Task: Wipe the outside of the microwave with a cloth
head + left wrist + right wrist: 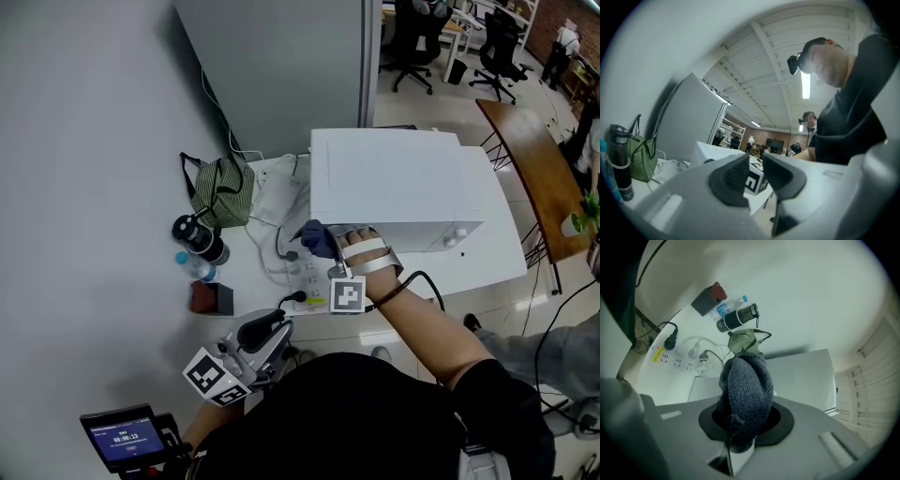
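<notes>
R fingers mostly under cloth

Head view evenly bright, diffuse; white microwave top near washed out, shadows soft. Gripper views fisheye: black corners, bowed lines. Left gripper view backlit by ceiling strip light, foreground dim, soft. Cloth weave sharp.

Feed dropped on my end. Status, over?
Right gripper shut on cloth, at near-left corner of microwave. Left gripper open, empty, held low. Power strip and cables beside that corner.
</notes>
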A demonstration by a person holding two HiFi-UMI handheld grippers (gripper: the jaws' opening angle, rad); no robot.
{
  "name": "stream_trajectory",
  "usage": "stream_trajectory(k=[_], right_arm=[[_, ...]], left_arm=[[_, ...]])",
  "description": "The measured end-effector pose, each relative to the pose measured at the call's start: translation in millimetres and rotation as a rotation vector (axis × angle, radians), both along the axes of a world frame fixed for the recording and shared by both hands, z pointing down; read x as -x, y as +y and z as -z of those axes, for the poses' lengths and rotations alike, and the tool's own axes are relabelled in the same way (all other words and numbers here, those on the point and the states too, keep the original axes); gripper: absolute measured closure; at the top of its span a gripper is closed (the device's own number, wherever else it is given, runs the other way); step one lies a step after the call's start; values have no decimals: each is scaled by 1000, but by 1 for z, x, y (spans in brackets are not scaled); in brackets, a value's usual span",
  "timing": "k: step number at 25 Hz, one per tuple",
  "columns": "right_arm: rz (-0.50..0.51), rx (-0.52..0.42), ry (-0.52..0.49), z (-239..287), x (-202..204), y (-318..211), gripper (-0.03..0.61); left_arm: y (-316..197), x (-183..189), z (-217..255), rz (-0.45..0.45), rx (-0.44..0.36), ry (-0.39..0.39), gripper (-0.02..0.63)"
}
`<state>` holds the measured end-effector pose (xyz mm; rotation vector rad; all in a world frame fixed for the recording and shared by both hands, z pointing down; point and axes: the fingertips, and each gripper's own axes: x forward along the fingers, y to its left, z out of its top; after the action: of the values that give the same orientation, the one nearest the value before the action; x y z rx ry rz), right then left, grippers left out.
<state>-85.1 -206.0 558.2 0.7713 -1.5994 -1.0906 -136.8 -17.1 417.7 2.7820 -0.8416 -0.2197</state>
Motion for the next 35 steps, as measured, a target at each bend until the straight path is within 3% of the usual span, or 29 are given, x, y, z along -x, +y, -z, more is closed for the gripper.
stream_trajectory(k=[4, 16, 26, 29, 31, 33, 35], right_arm=[[-61, 71, -35, -7, -31, 3, 511], [-450, 57, -101, -17, -296, -4, 512], [-641, 87, -214, -19, -394, -1, 511], [-772, 185, -385, -26, -427, 5, 512], [-806, 280, -521, -24, -426, 18, 514], [-754, 428, -629, -31, -387, 35, 514], [-657, 630, -727, -54, -318, 50, 514]], left_arm=[[-6, -5, 4, -25, 18, 12, 526], [-20, -92, 2, -139, 35, -29, 526], [-22, -129, 7, -187, 27, -60, 526], [-23, -125, 7, -179, 28, -49, 526], [-23, -118, 6, -166, 31, -37, 526], [-26, -107, 4, -148, 36, -21, 526], [-29, -94, 0, -126, 46, -4, 526]])
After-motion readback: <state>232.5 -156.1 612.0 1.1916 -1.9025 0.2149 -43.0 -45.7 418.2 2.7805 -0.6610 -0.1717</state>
